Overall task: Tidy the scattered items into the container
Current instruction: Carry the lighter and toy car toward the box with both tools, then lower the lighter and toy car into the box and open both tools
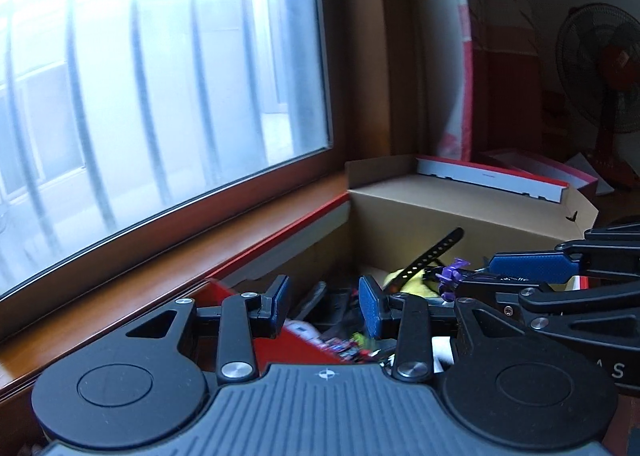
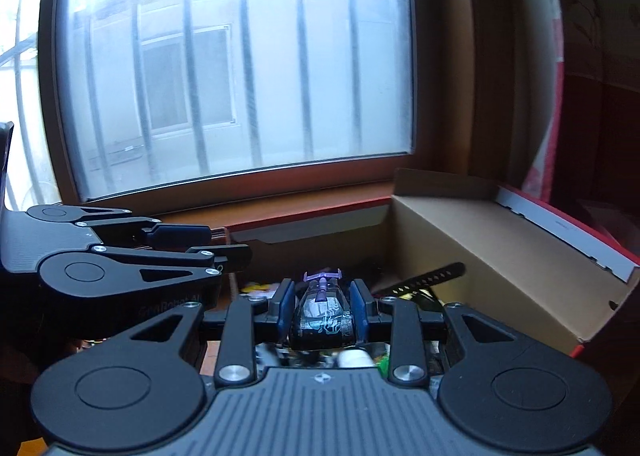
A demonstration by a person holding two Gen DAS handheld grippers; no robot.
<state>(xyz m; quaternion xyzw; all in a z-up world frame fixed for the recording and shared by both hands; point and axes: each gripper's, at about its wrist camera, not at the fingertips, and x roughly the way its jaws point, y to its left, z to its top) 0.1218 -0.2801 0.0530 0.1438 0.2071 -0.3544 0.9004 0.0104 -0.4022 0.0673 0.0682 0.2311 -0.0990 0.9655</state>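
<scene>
Ahead of the left gripper (image 1: 324, 306), jaws apart with nothing between, sits the open cardboard box (image 1: 440, 208) holding a black strap (image 1: 434, 252) and clutter. Right wrist view: right gripper (image 2: 322, 310) clamped on a black toy car (image 2: 322, 316), box (image 2: 460, 240) just ahead-right; left gripper (image 2: 224, 248) at its left.

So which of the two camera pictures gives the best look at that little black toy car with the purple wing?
The right wrist view: the black toy car with the purple wing sits centred and close, clamped between the right gripper pads. The left wrist view shows only its purple wing, the rest hidden behind the right gripper's arms.
</scene>
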